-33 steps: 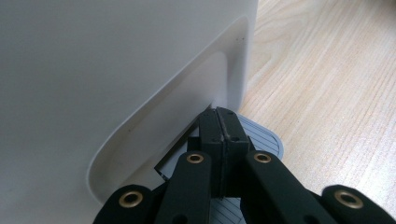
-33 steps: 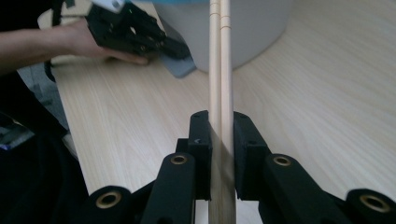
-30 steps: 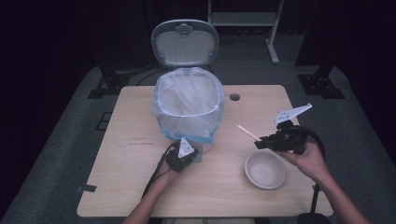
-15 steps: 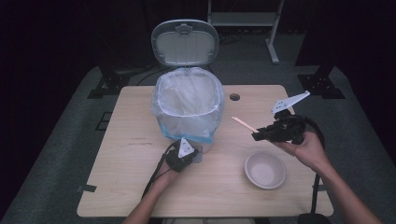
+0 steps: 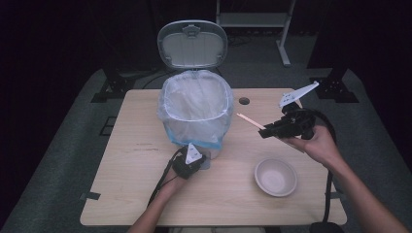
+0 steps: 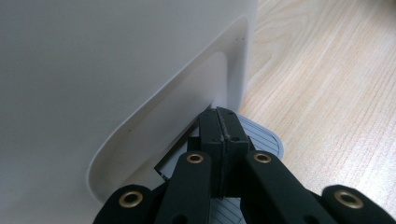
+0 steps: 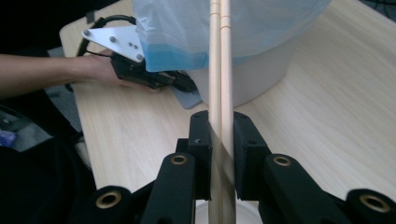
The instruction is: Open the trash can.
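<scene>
Right gripper (image 5: 265, 132) is clenching the chopsticks (image 7: 220, 70), carrying them above the table toward the bin (image 5: 197, 104). Left gripper (image 6: 219, 122), jaws clenched, is pressing the pedal (image 6: 261, 137), lid open. Next: tip chopsticks over the bag's mouth, release.

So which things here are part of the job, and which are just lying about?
In the job:
- pair of pale wooden chopsticks, clamped in the right tongs
- white pedal bin with clear liner bag
- grey bin pedal, under the shut left tongs

Lying about:
- empty white round bowl
</scene>
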A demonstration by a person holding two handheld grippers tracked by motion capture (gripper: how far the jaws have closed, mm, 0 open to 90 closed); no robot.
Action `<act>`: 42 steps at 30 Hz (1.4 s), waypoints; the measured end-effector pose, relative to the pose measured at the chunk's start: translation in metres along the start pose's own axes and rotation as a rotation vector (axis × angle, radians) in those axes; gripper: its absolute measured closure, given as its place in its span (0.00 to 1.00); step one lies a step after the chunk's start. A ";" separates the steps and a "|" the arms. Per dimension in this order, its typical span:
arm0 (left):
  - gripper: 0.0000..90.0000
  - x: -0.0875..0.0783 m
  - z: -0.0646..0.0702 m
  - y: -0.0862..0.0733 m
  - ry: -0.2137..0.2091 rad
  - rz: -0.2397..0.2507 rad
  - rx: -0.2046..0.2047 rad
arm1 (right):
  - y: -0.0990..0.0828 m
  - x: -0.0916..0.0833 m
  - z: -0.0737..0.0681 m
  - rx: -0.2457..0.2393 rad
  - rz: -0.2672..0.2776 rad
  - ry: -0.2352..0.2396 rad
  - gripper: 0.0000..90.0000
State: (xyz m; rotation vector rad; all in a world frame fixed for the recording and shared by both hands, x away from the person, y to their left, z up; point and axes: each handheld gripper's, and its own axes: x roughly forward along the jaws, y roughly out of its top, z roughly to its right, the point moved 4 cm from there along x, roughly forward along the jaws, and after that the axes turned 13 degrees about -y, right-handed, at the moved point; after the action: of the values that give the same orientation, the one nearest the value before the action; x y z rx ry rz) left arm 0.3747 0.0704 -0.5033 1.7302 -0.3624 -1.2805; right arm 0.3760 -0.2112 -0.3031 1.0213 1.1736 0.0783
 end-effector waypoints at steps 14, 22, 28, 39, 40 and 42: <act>1.00 0.000 0.000 0.000 0.000 -0.001 0.001 | 0.012 -0.003 0.006 0.028 0.015 0.030 0.88; 1.00 0.000 0.000 0.000 0.000 -0.002 0.003 | 0.023 -0.006 0.004 0.013 0.021 0.035 0.88; 1.00 0.000 0.000 0.000 0.000 -0.002 0.003 | 0.026 -0.003 0.003 0.015 0.014 0.057 0.88; 1.00 0.000 0.000 0.000 0.000 -0.002 0.004 | 0.032 -0.003 -0.002 -0.034 -0.017 0.026 0.88; 1.00 0.000 0.000 0.000 0.000 -0.002 0.004 | 0.031 0.000 -0.003 -0.045 -0.033 0.019 0.88; 1.00 0.000 0.000 0.000 0.000 -0.002 0.004 | 0.033 0.003 -0.005 -0.049 -0.029 0.020 0.88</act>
State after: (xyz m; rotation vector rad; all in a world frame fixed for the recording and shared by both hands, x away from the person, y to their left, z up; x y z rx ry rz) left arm 0.3748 0.0705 -0.5033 1.7344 -0.3632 -1.2820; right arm 0.3877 -0.1875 -0.2822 0.9621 1.1990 0.0938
